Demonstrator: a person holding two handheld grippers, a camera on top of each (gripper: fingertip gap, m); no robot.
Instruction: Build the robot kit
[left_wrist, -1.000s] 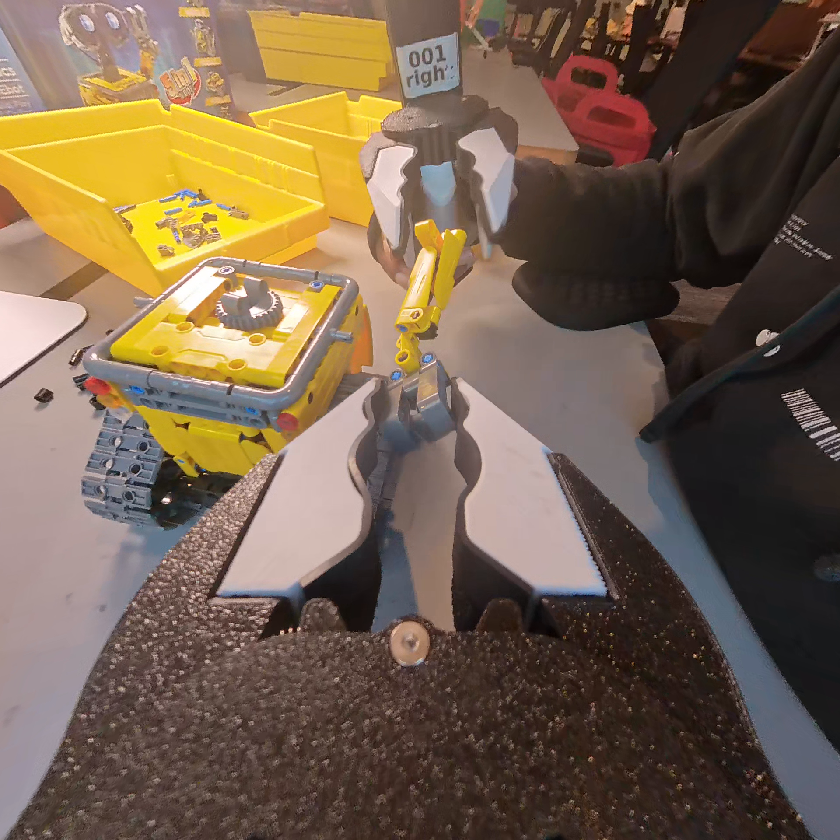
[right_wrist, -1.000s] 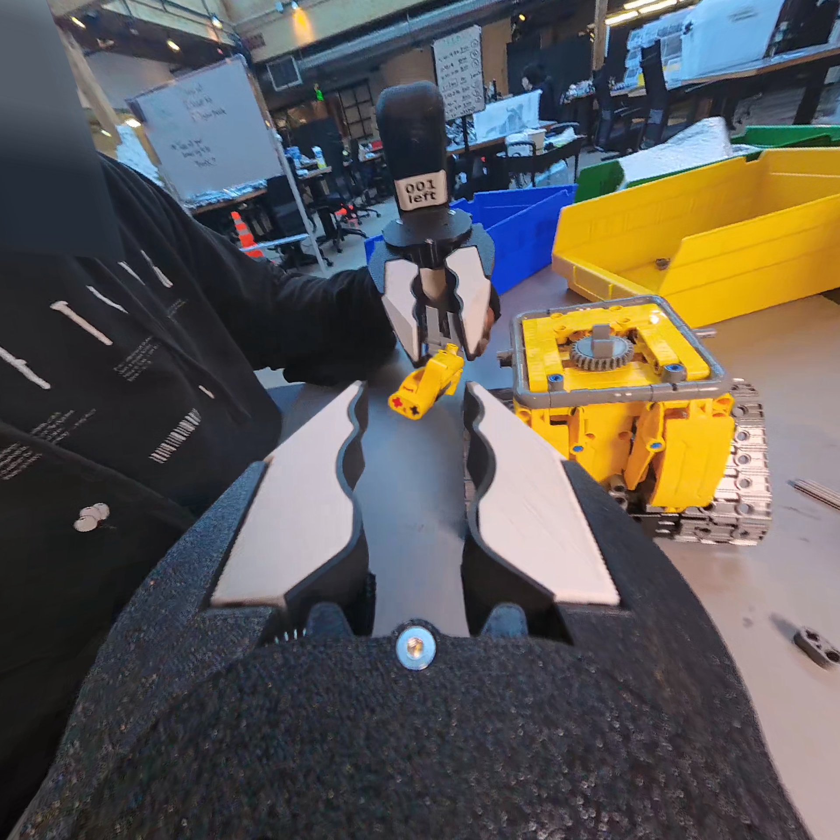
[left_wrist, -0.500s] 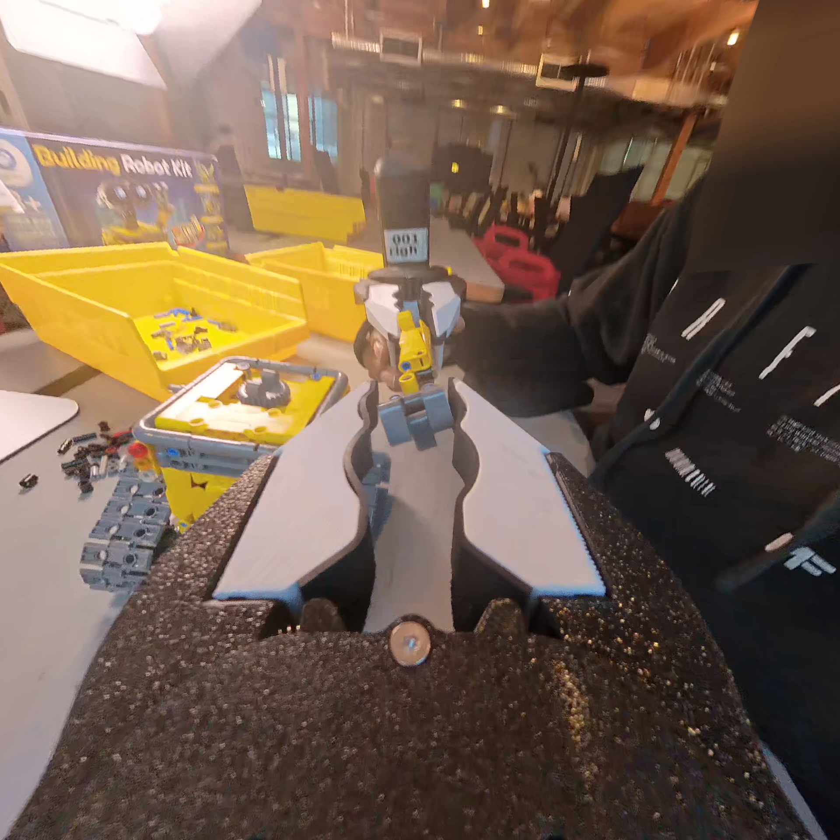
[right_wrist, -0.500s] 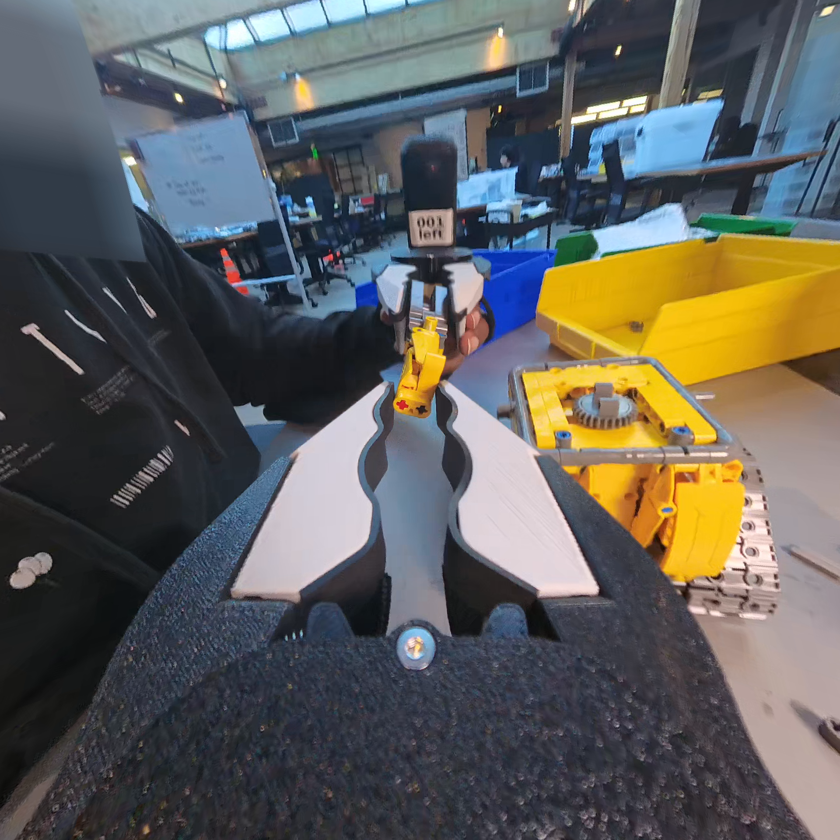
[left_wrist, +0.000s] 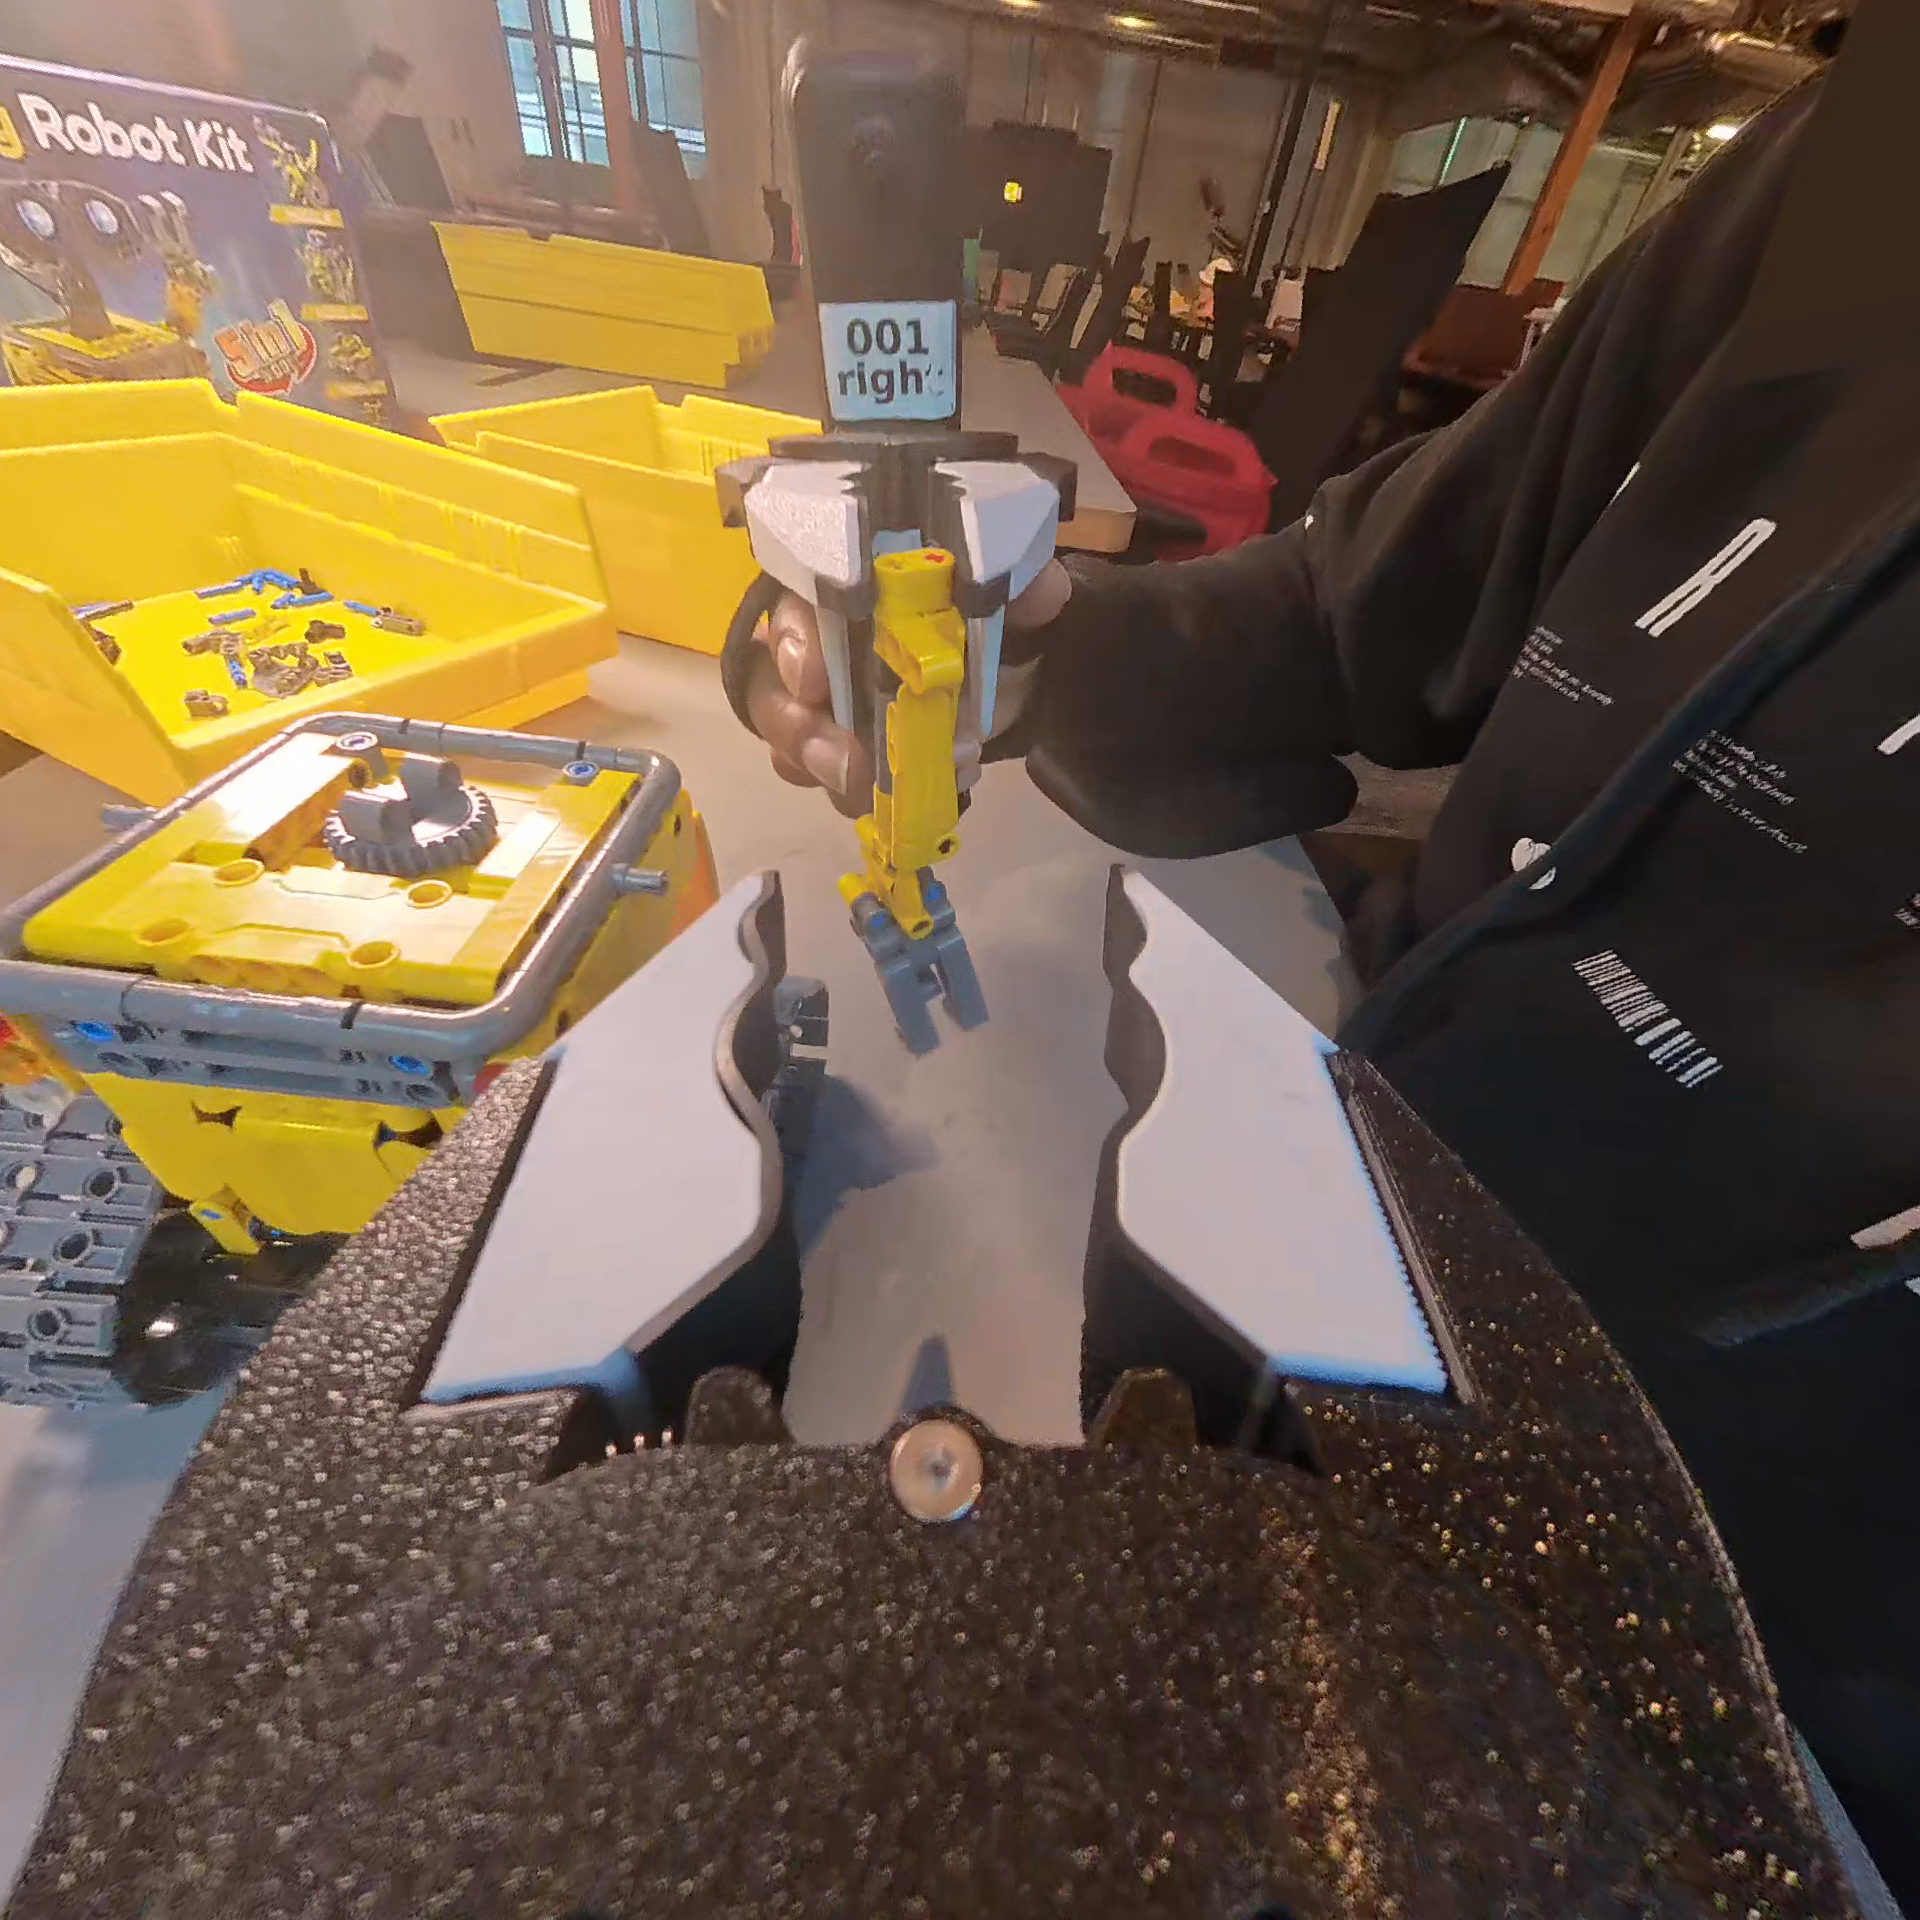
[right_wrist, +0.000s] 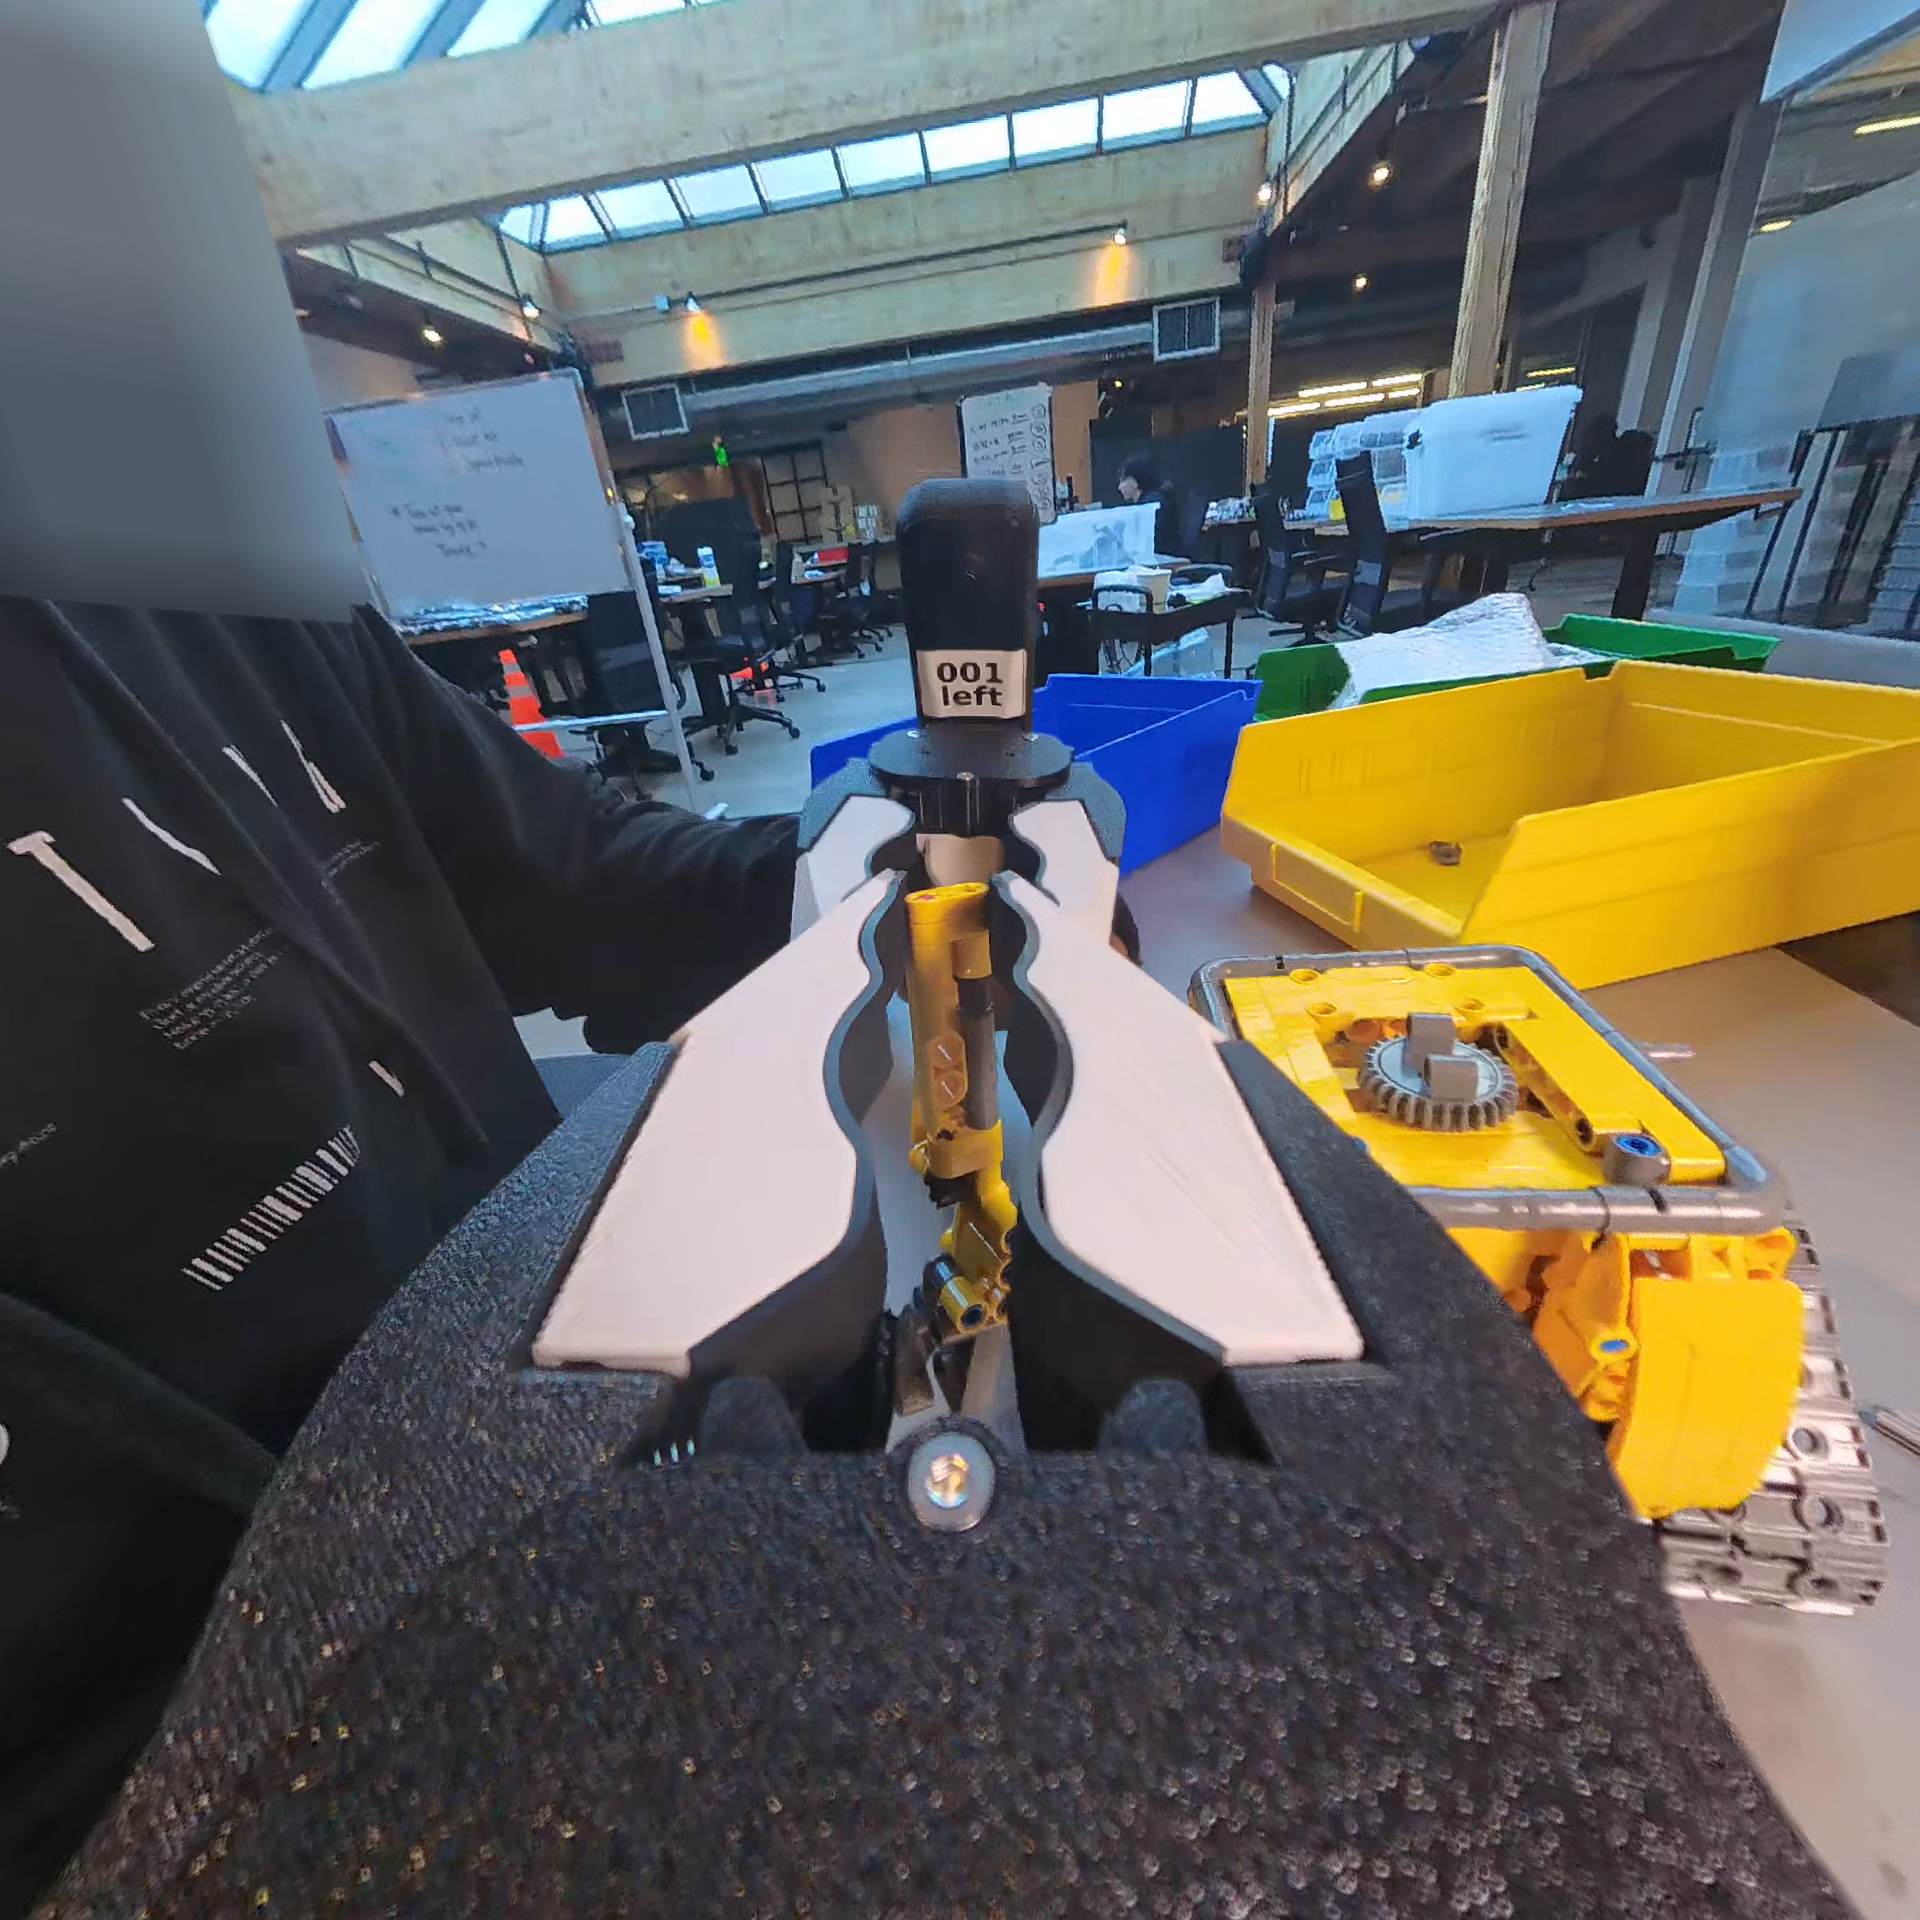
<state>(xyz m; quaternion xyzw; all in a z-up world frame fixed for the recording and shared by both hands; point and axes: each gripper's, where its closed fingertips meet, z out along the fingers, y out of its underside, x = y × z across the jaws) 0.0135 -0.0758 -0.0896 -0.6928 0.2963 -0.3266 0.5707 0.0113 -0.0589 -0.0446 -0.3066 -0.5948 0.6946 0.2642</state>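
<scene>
The right gripper (right_wrist: 943, 894) clamps the yellow toy arm (right_wrist: 954, 1081) between its fingers, the piece running lengthwise between them. The left gripper (left_wrist: 940, 894) gapes wide, holding nothing; the arm's grey claw end (left_wrist: 925, 977) hangs just between its tips. The yellow toy robot (left_wrist: 312, 935) stands beside them on the table (left_wrist: 1039, 914).

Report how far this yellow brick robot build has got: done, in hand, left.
Done: the yellow tracked brick robot body stands assembled, grey gear on top. In hand: the right gripper is shut on a yellow jointed brick arm with a grey claw; the left gripper is open near the claw. Left: the arm is not on the body; small loose pieces lie in the yellow plastic bin.
</scene>
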